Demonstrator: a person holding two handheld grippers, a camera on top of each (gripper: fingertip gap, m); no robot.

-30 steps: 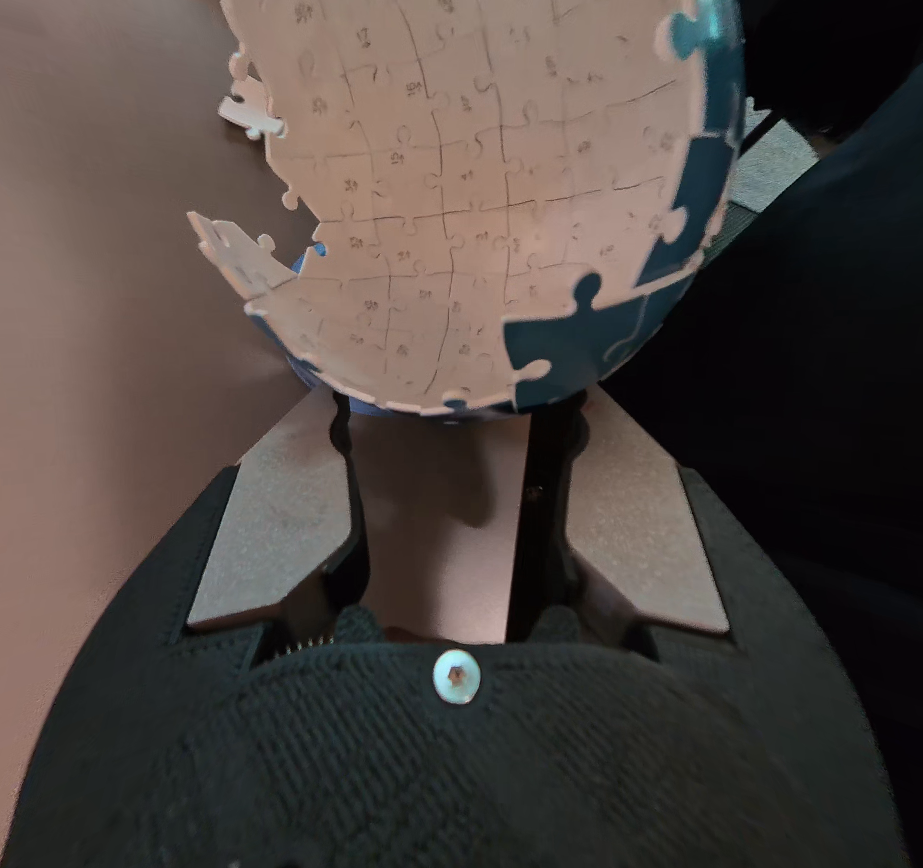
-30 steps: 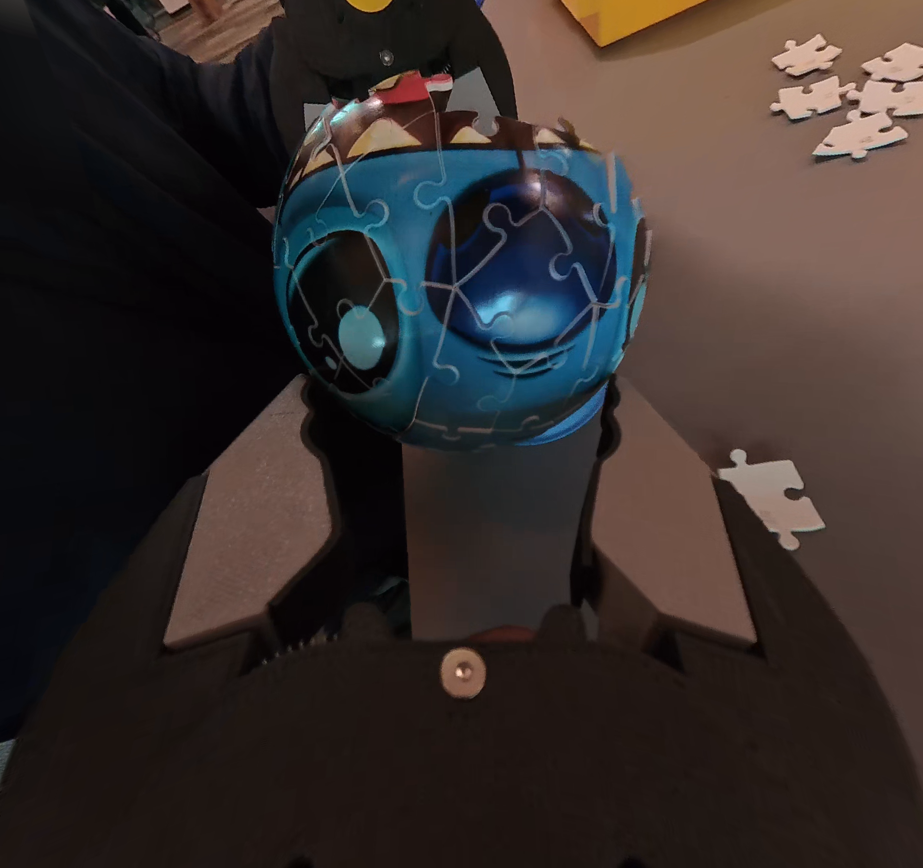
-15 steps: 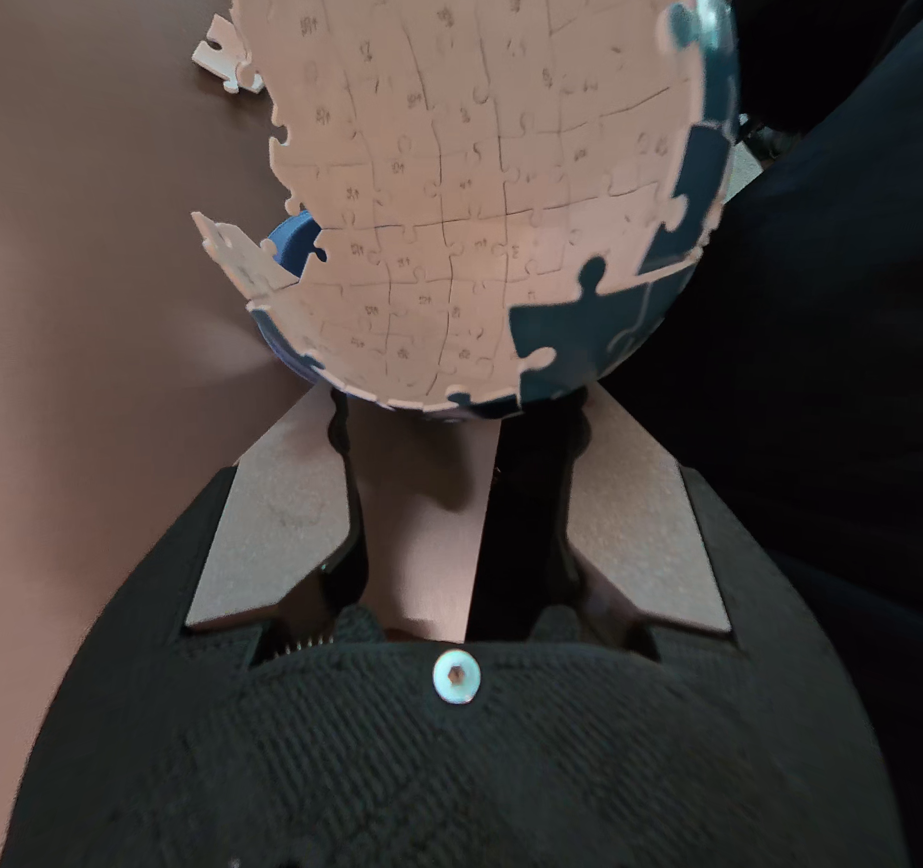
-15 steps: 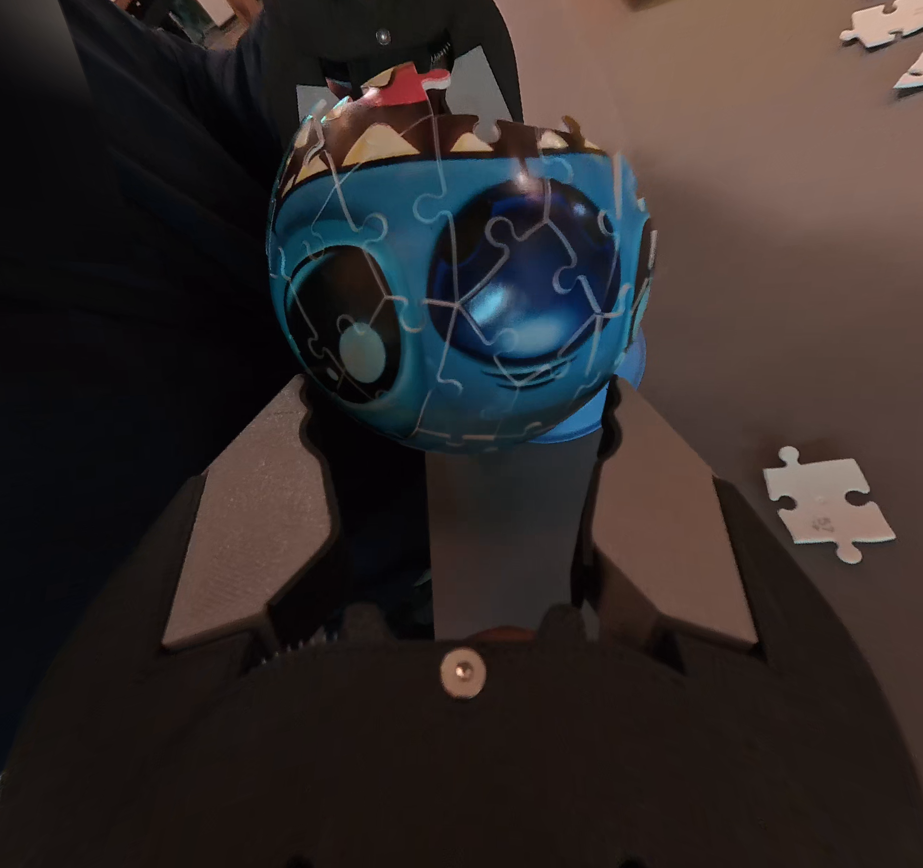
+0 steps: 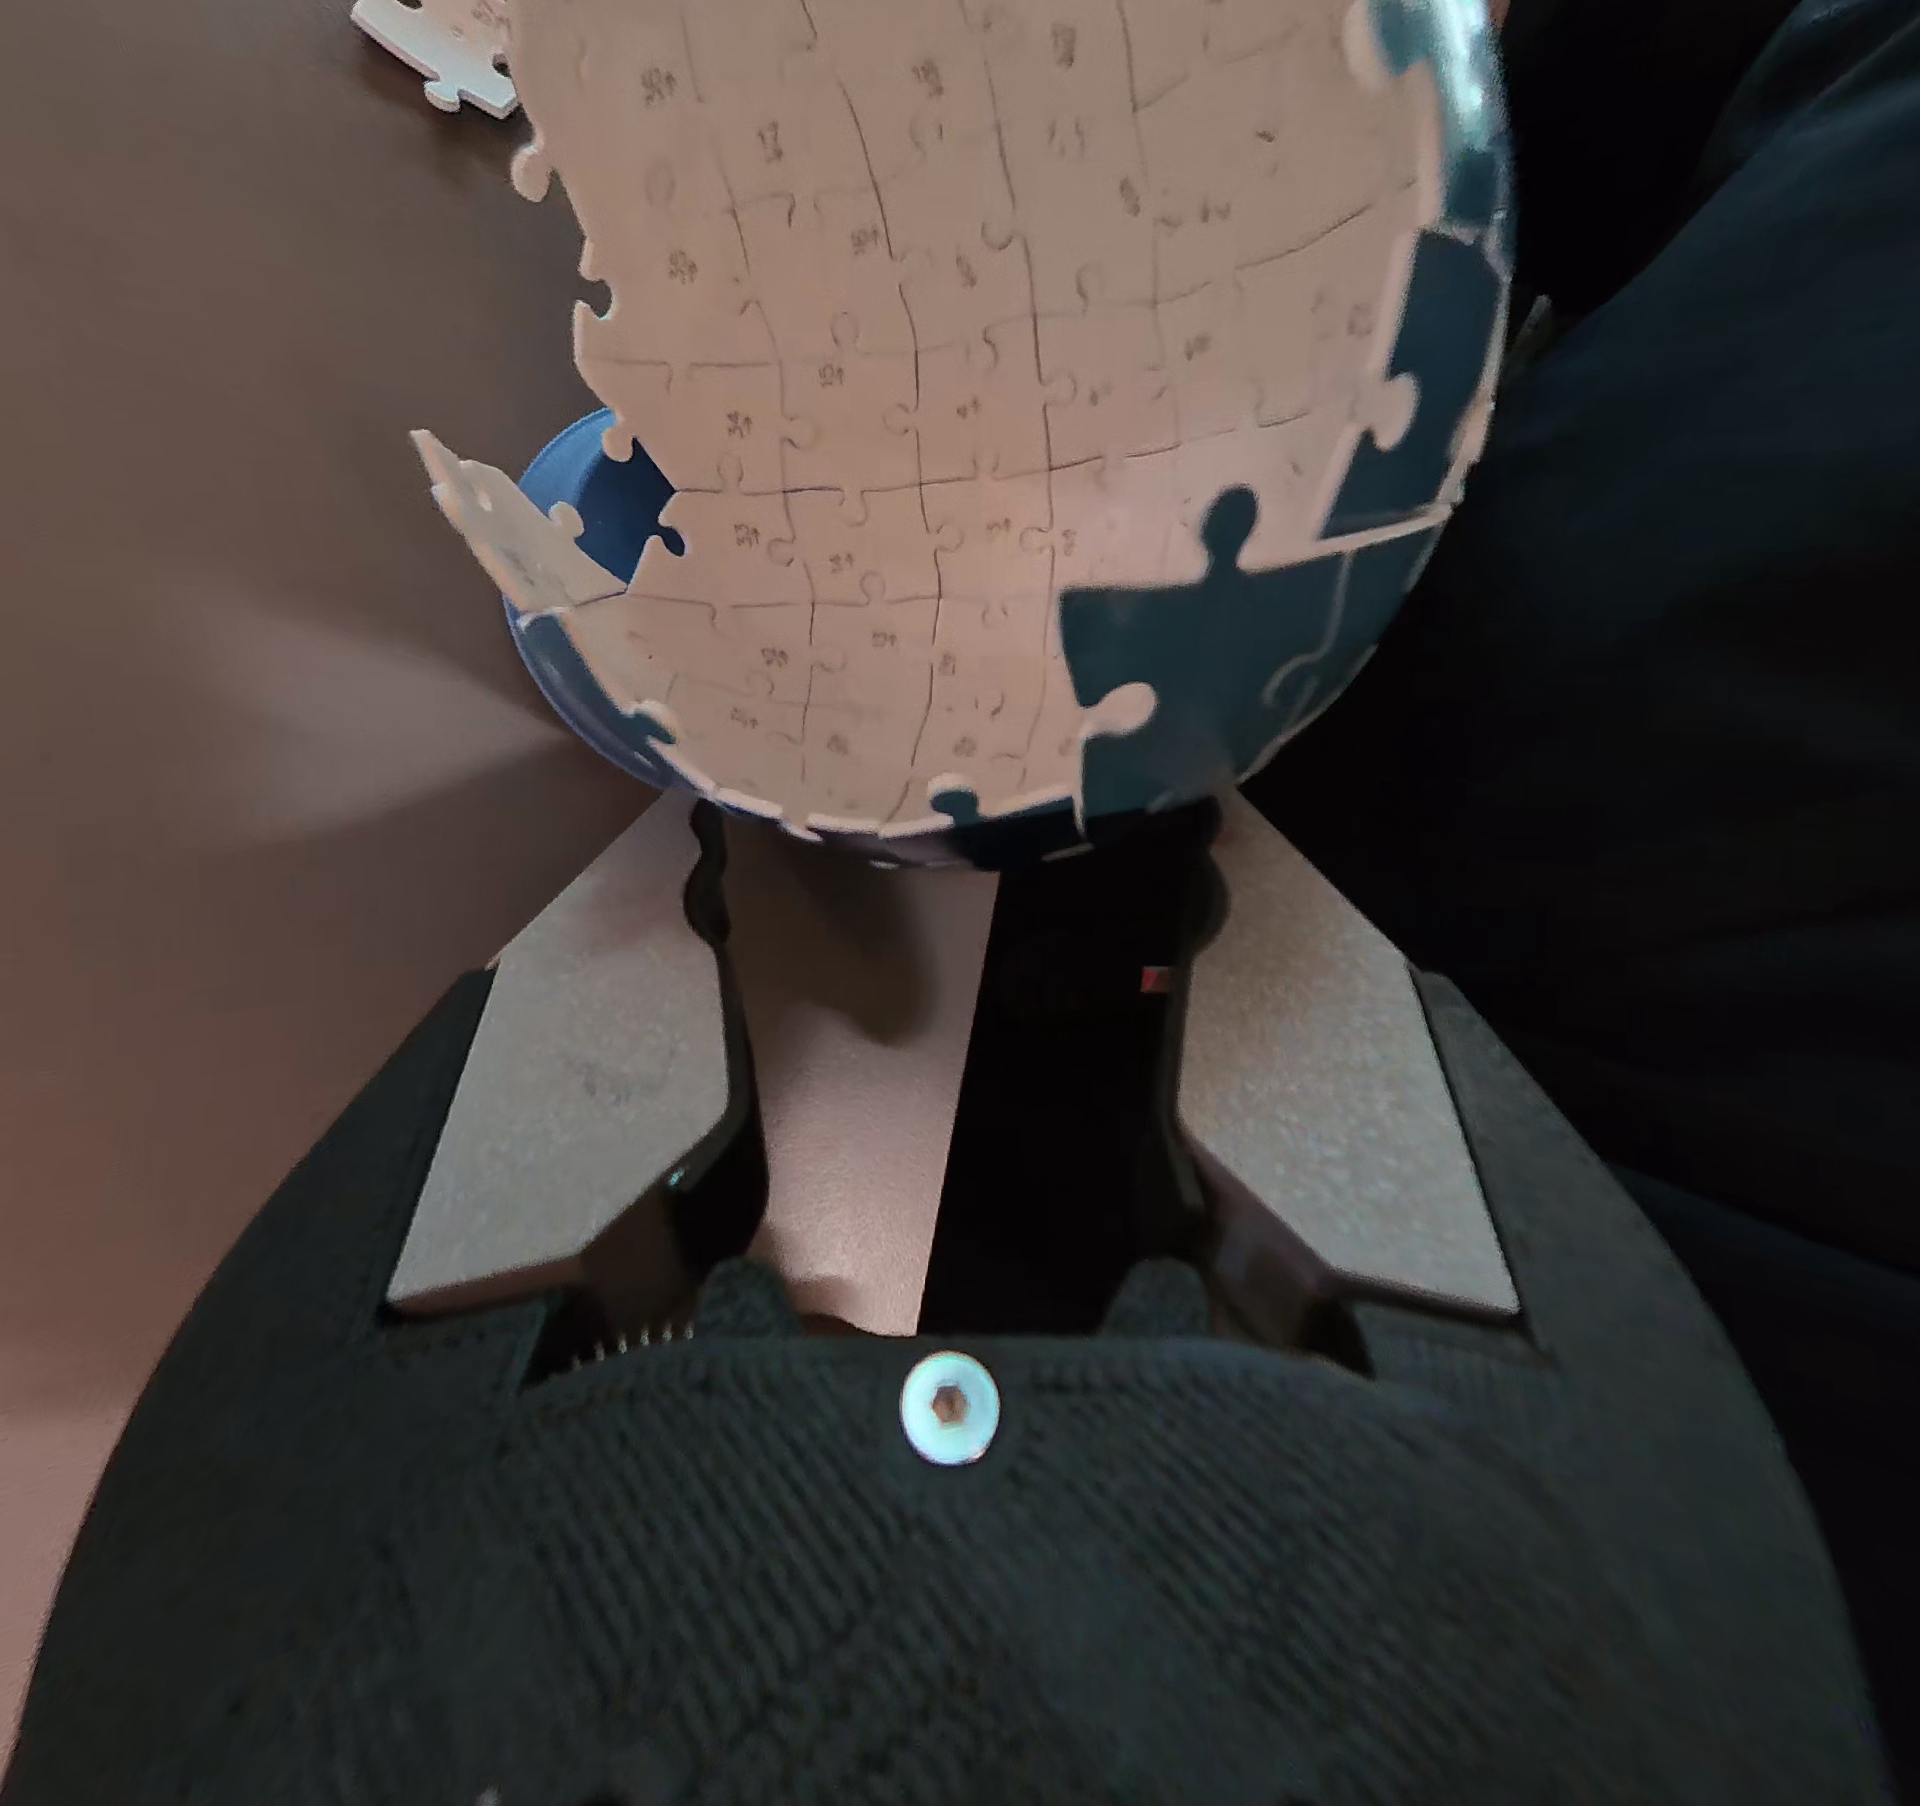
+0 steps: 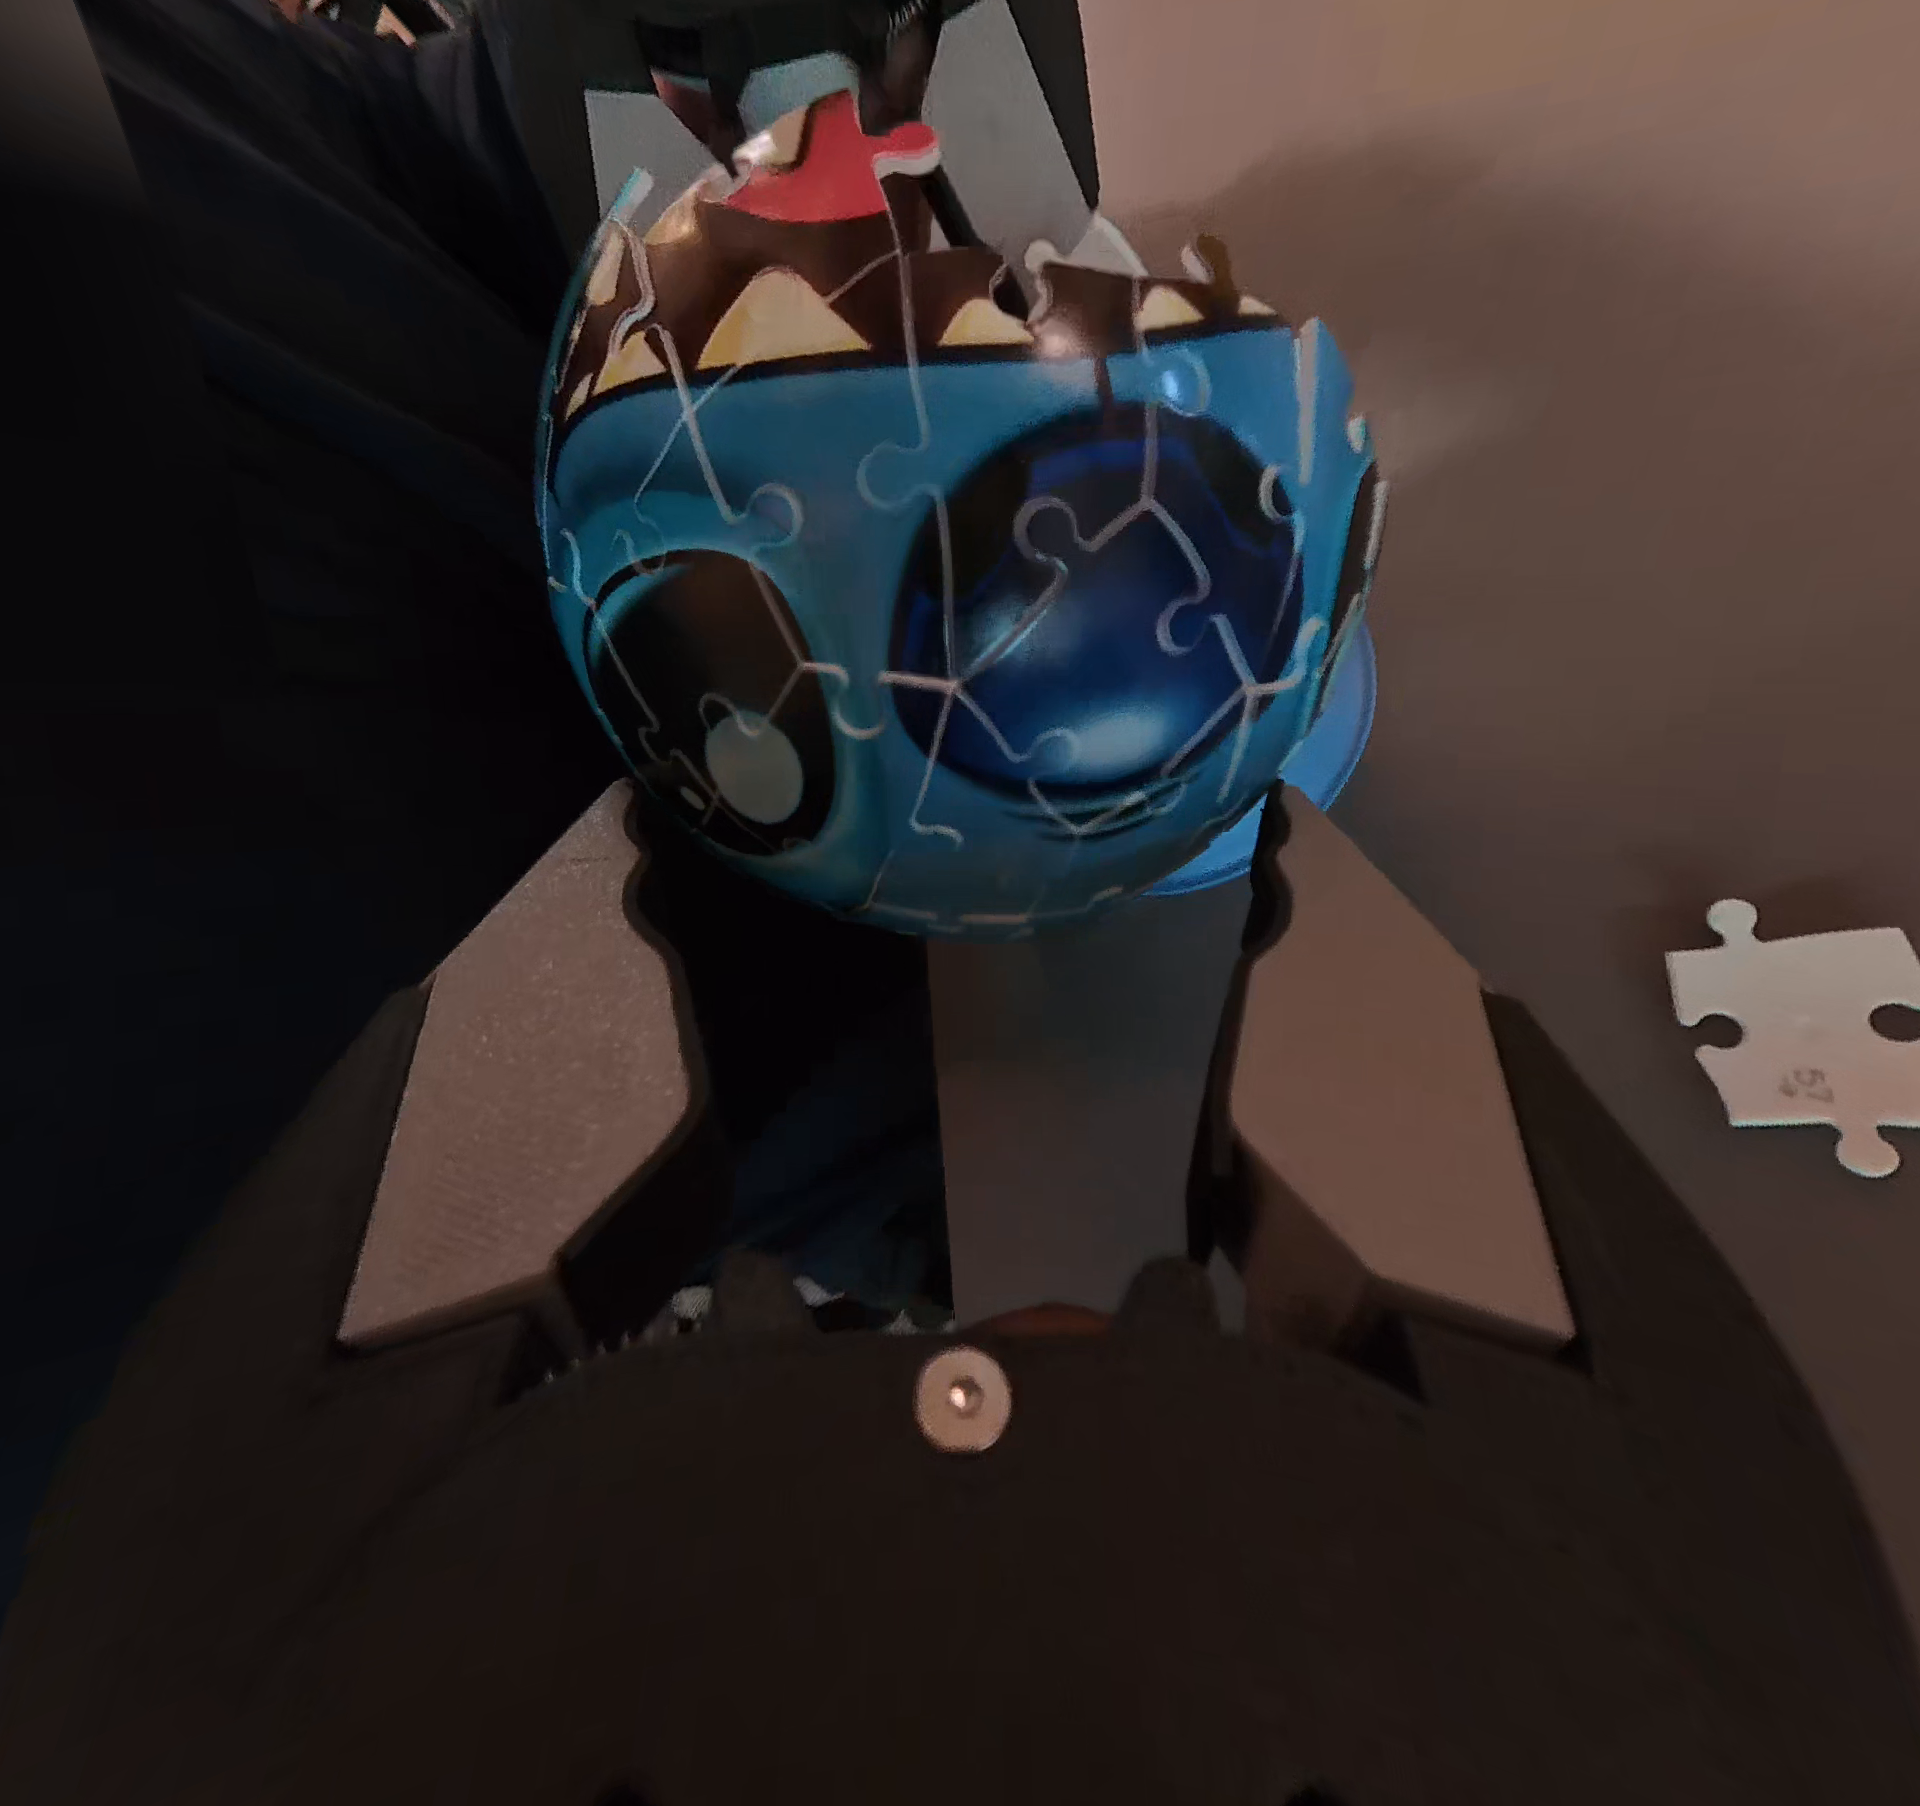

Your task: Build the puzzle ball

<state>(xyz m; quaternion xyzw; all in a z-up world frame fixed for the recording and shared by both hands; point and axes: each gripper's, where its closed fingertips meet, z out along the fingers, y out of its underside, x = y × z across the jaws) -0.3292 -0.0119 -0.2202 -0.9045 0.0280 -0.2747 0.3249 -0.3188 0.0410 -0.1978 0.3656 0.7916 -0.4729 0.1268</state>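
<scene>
Holding the half-built ball (image 6: 956, 603) between both grippers, above the table (image 5: 208, 613).

Left gripper (image 5: 956, 821) and right gripper (image 6: 951, 863) each have jaws spread wide against the shell's opposite sides; whether they press it, I cannot tell. White inner faces show in the left view, printed blue in the right. Likely step: steadying before fitting another piece (image 6: 1808, 1029); next, one gripper must free itself without collapsing the shell.
</scene>
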